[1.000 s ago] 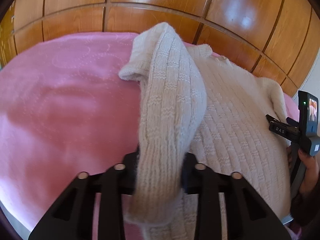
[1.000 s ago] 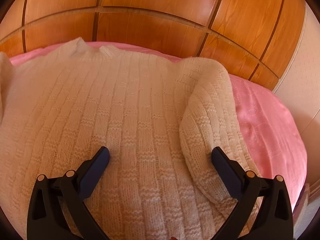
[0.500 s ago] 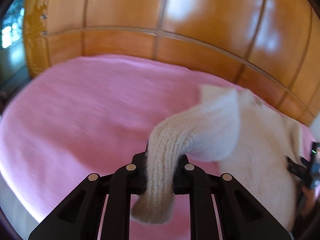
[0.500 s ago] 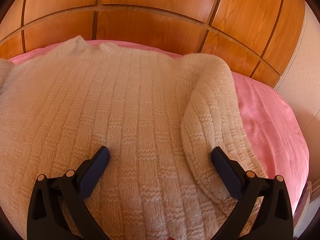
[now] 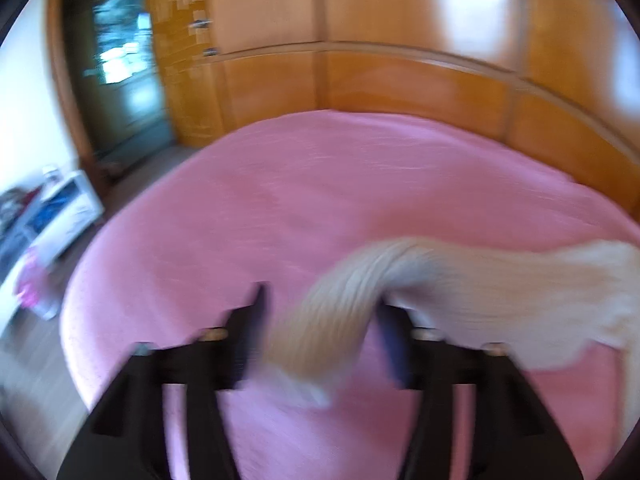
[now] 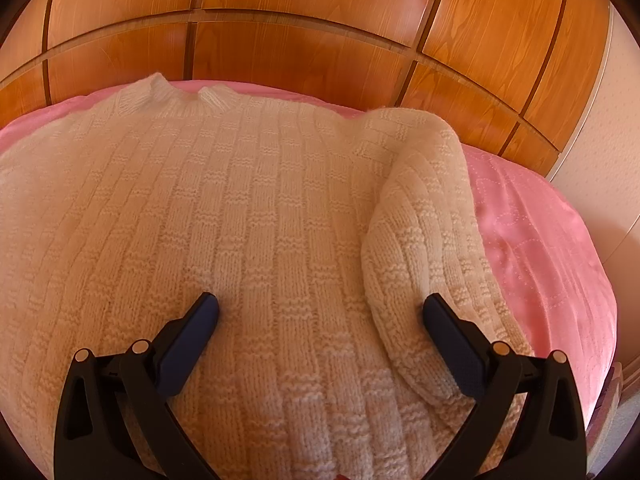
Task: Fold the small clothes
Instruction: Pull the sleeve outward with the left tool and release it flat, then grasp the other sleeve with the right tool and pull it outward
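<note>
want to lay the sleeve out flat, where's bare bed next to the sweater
Bare pink bedspread runs wide from the loose sleeve to the wooden headboard. A narrower strip borders the folded sleeve. The sweater crowds everything under the right claw.

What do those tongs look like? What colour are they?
Both tongs are black plastic. The right tongs have two long fingers with dark blue pads on the inner sides, and small round silvery pins at the joints. The left tongs look the same, black with dark pads, but that view is blurry. No cables or sleeves show.
</note>
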Demonstrator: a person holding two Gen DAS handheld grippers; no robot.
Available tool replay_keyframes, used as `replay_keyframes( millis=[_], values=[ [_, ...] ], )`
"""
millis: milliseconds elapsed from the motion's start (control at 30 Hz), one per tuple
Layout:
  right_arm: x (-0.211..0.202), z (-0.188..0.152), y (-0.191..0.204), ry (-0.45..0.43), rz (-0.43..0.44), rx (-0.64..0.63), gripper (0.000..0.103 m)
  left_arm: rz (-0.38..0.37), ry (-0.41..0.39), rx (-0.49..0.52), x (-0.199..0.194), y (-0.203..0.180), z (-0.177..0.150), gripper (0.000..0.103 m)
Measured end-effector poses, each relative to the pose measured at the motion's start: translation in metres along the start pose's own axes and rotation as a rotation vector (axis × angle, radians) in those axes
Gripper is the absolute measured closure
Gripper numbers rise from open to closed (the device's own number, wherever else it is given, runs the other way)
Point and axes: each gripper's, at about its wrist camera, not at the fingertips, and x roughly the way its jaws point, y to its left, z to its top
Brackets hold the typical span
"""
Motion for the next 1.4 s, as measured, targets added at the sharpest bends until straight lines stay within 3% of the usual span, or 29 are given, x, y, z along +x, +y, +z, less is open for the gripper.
replay_keyframes(
  millis=[100, 200, 267, 400, 567, 733, 800, 867, 967, 1100, 1133, 1300, 1400],
  values=[
    [0.000, 0.001, 0.000, 0.000, 0.000, -0.001, 0.002, 0.186, -0.005, -0.065, 0.003, 0.010, -0.004, 0.030],
    [-0.001, 0.001, 0.001, 0.000, -0.004, -0.003, 0.002, 0.199, -0.024, -0.130, -0.012, 0.005, -0.013, 0.030],
    [-0.001, 0.001, 0.001, 0.000, -0.007, -0.003, 0.002, 0.114, -0.064, -0.143, -0.034, -0.013, -0.021, 0.030],
    [0.000, 0.001, 0.001, 0.005, -0.003, 0.004, 0.002, -0.170, -0.103, -0.074, -0.085, -0.086, -0.042, 0.022],
    [0.002, 0.001, -0.003, 0.025, 0.025, 0.027, 0.002, -0.539, -0.023, 0.065, -0.139, -0.198, -0.079, 0.015],
    [0.006, 0.001, -0.012, 0.054, 0.092, 0.074, 0.002, -0.687, 0.051, 0.211, -0.165, -0.276, -0.117, 0.011],
    [0.006, 0.000, -0.015, 0.055, 0.108, 0.085, 0.002, -0.678, 0.060, 0.275, -0.166, -0.296, -0.136, 0.011],
    [0.003, -0.001, -0.017, 0.049, 0.119, 0.090, 0.002, -0.635, 0.121, 0.326, -0.158, -0.306, -0.149, 0.011],
    [-0.010, -0.005, -0.023, 0.028, 0.147, 0.097, 0.002, -0.667, 0.119, 0.317, -0.156, -0.303, -0.149, 0.005],
    [-0.054, -0.023, -0.054, -0.131, 0.223, 0.204, 0.002, -0.680, 0.124, 0.311, -0.152, -0.303, -0.148, 0.004],
    [-0.062, -0.028, -0.065, -0.137, 0.225, 0.228, 0.002, -0.676, 0.125, 0.314, -0.153, -0.304, -0.149, 0.004],
    [-0.080, -0.048, -0.126, -0.108, 0.179, 0.360, 0.003, -0.660, 0.125, 0.330, -0.153, -0.306, -0.148, 0.004],
    [-0.080, -0.063, -0.162, -0.041, 0.139, 0.414, 0.013, -0.663, 0.125, 0.327, -0.153, -0.305, -0.148, 0.004]
  ],
)
